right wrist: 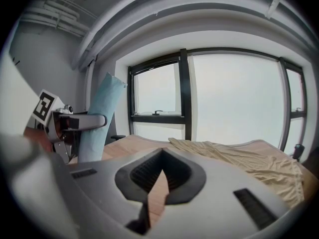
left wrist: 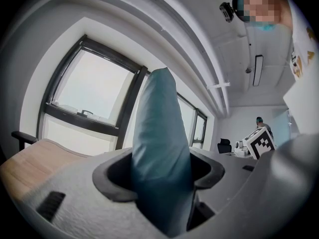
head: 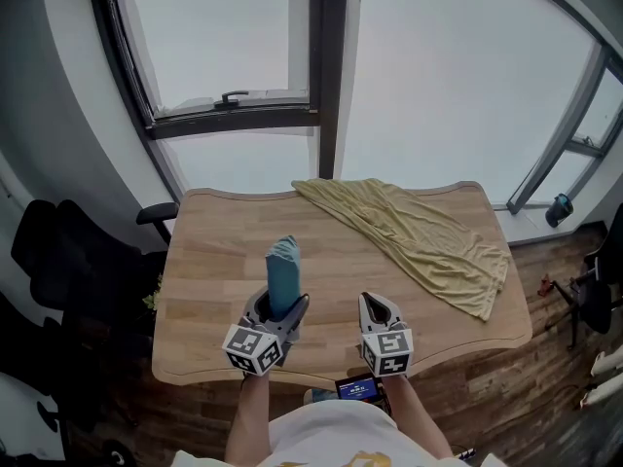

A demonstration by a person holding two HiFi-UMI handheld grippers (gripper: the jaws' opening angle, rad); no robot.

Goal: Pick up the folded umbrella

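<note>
The folded umbrella (head: 283, 272) is a teal fabric bundle standing upright above the near part of the wooden table (head: 214, 246). My left gripper (head: 282, 306) is shut on its lower part, and its top pokes up past the jaws. The umbrella (left wrist: 159, 148) fills the middle of the left gripper view, pinched between both pads. From the right gripper view the umbrella (right wrist: 102, 116) and the left gripper (right wrist: 75, 121) show at the left. My right gripper (head: 381, 311) hovers beside it to the right, jaws together and empty, over bare wood (right wrist: 160, 166).
A crumpled yellow-olive cloth (head: 419, 236) lies across the table's far right (right wrist: 239, 156). A black office chair (head: 68, 261) stands left of the table. Large windows (head: 224, 37) rise behind it. A small lit screen (head: 358, 389) sits by the person's waist.
</note>
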